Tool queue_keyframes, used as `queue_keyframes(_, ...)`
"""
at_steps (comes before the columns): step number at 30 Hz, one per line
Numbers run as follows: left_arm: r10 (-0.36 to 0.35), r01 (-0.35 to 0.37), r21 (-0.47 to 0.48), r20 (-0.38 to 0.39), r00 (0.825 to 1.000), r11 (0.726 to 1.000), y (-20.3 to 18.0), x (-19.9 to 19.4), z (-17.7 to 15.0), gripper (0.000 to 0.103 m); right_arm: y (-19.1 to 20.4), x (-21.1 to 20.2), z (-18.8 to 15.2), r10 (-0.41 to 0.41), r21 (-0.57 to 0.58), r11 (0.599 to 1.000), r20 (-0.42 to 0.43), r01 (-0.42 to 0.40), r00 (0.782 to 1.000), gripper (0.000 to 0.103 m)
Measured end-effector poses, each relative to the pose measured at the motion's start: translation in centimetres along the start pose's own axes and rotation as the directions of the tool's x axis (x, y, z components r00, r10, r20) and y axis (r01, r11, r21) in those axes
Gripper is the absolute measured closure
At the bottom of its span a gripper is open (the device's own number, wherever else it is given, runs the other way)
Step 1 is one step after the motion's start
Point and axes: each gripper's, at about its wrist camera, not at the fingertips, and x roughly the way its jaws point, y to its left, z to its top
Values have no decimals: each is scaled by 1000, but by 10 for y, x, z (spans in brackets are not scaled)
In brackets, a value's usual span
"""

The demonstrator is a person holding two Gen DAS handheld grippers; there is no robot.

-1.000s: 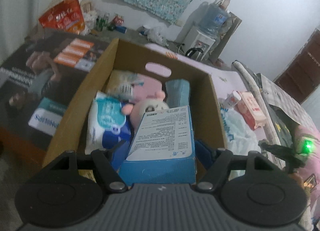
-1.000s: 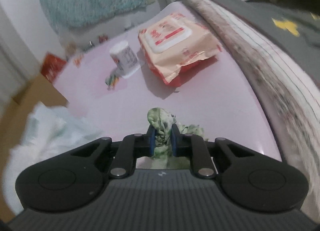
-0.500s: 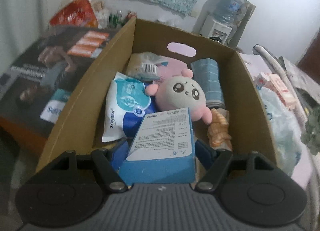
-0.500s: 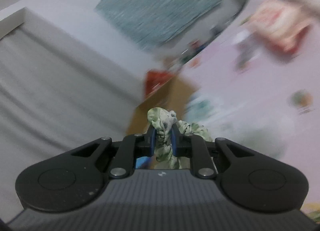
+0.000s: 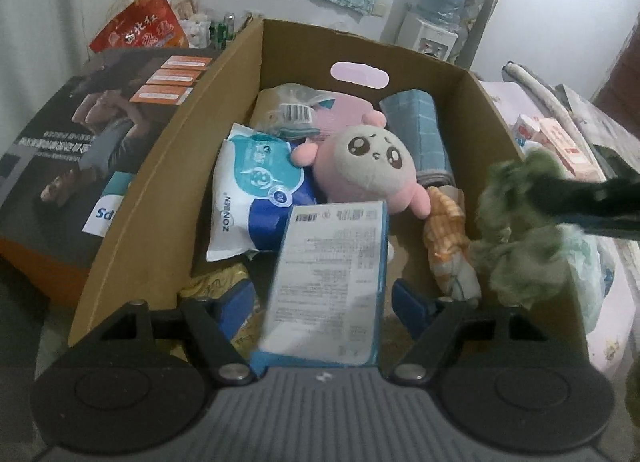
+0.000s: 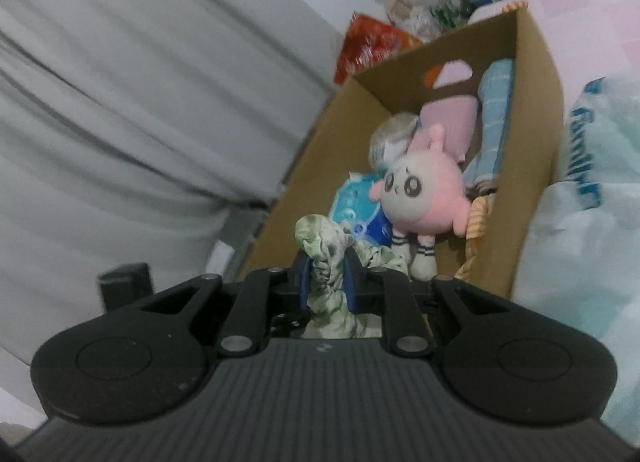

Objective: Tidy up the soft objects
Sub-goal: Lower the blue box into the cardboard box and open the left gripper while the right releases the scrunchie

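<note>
your left gripper [image 5: 322, 298] is wide open over the near end of the cardboard box [image 5: 168, 165]. the blue tissue box [image 5: 328, 282] sits between its fingers with a gap on each side, so no pad contact shows; can't tell if it's resting on anything.

your right gripper [image 6: 327, 282] is clamped nearly closed on the green mottled cloth [image 6: 326, 258]. the cloth bunches above the fingertips and hangs below them. in the left wrist view that cloth [image 5: 520, 229] is blurred, right at the box's right wall.

in the box: pink plush toy [image 5: 372, 169] in the middle, blue-white wipes pack [image 5: 256, 193] to its left, rolled blue towel [image 5: 416, 129] far right, orange checked cloth [image 5: 448, 238] along the right wall, just beside the plush.

outside: white plastic bag [image 6: 580, 197] right of the box, red snack bag [image 5: 140, 29] far left.
</note>
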Motion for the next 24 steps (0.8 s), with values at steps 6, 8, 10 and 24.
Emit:
queue_keyframes(6,-15,15,-13,32,999,1000,7,-11,-2,18,5,29,-4,-77,-57,996,-71,73,995,85)
queue_keyframes(8,-3,4,-16,51,999,1000,10,-16,-2,18,5,34,-7,-98,-65,994,-90,92,991,84)
queue_keyframes(10,12,-10,-22,74,997,1000,12,-21,-1,18,5,40,-8,-117,-82,991,-114,108,987,84)
queue_keyframes(24,77,-58,-112,165,983,992,33,-35,10,13,20,69,-10,-217,-211,962,-194,175,957,50)
